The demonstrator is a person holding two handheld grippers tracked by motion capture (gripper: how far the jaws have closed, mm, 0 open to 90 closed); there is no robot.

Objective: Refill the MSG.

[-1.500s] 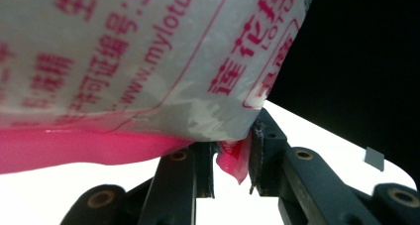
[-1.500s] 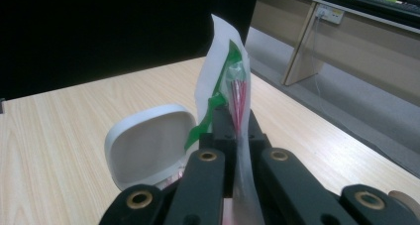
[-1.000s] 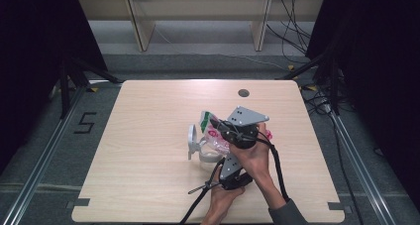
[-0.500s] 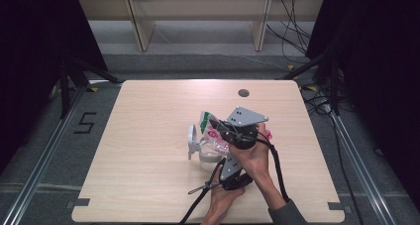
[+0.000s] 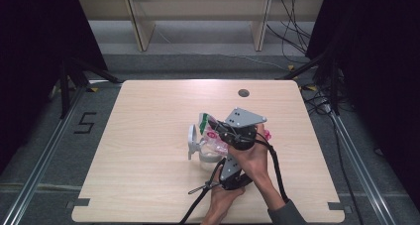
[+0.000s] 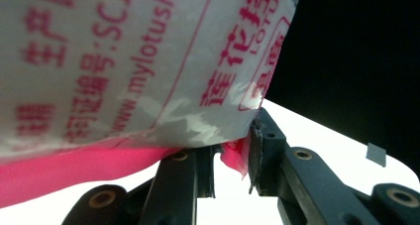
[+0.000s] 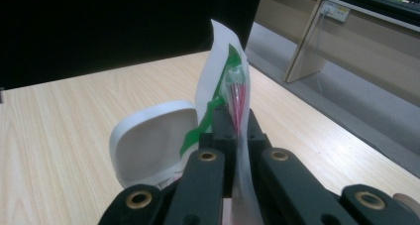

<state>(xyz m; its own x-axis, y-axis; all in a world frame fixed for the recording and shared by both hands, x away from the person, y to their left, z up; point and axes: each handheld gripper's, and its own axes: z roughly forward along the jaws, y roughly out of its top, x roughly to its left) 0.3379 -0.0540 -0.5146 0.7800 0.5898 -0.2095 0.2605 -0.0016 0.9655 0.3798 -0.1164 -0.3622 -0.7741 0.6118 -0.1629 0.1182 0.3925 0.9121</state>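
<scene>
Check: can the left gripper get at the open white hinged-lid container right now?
Probably not. The left gripper is pinching the printed plastic packet, and the right gripper is clamped on its edge too. The white hinged-lid container sits beside them, but both are occupied.

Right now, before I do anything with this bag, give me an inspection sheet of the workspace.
Surface: light wooden table, with a round dark grommet hole near the far edge.
Job's things: printed plastic bag, white with red and green print, held up off the table; white container with its lid open, standing beside it.
Clutter: nothing seen.
Grippers: right gripper shut on the bag's edge; left gripper pinching the bag's pink lower edge.
Cables: a black cable trails from the grippers toward the near edge; more cables on the floor at the far right.
Surroundings: grey floor, wooden shelf legs beyond the table, dark curtains at both sides.
</scene>
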